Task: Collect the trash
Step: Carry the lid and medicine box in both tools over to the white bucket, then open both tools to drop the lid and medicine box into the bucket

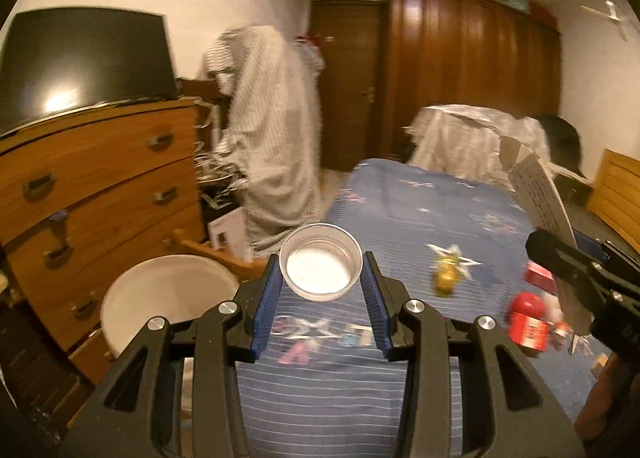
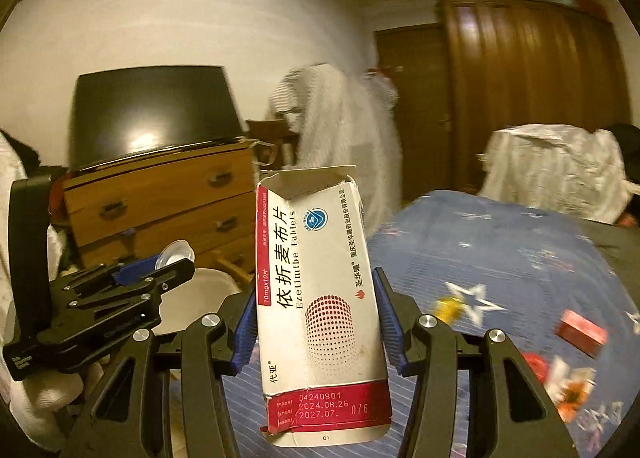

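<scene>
My left gripper point(image 1: 321, 270) is shut on a small clear plastic cup point(image 1: 320, 262), held above the bed's edge, just right of a white bin point(image 1: 168, 298). My right gripper point(image 2: 316, 298) is shut on an empty white and red medicine box point(image 2: 320, 310), held upright with its top flap open. The left gripper with the cup point(image 2: 176, 254) shows at the left of the right wrist view, above the white bin point(image 2: 200, 298). The right gripper point(image 1: 576, 270) with the box point(image 1: 540, 193) shows at the right of the left wrist view.
On the blue striped bedspread point(image 1: 400, 209) lie a yellow wrapper point(image 1: 446, 278), a red can point(image 1: 528, 322) and a small red box point(image 2: 582, 332). A wooden dresser point(image 1: 100, 185) with a dark monitor point(image 1: 84, 61) stands left. Cloth-draped furniture and a wardrobe point(image 1: 472, 65) stand behind.
</scene>
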The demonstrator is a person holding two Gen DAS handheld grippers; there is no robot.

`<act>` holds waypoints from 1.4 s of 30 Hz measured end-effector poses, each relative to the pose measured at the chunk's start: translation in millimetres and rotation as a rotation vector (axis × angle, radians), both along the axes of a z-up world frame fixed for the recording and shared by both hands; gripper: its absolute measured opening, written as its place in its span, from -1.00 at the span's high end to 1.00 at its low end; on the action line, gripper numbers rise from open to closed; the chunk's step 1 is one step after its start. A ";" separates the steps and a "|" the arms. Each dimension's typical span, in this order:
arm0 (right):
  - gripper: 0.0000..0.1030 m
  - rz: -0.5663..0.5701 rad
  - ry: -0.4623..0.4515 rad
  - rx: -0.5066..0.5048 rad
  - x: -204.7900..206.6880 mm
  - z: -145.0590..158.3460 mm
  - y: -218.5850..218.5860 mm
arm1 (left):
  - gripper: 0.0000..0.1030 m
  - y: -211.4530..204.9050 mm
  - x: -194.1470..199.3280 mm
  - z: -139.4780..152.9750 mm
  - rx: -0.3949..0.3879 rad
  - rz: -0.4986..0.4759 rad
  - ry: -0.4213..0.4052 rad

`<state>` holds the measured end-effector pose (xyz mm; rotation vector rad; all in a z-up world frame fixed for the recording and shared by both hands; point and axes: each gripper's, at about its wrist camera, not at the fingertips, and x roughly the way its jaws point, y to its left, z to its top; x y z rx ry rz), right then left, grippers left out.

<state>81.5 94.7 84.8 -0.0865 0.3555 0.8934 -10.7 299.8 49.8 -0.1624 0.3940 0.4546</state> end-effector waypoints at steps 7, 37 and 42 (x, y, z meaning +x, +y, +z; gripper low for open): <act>-0.03 0.136 0.034 -0.051 5.6 10.3 114.0 | 0.25 75.2 -21.0 -2.9 -0.023 0.131 0.033; -0.03 0.404 0.374 -0.476 63.4 -110.1 420.0 | 0.25 252.8 -7.2 -89.3 -0.217 0.216 0.252; -0.05 0.405 0.386 -0.471 69.3 -115.5 416.2 | 0.24 258.0 -7.8 -92.8 -0.219 0.224 0.250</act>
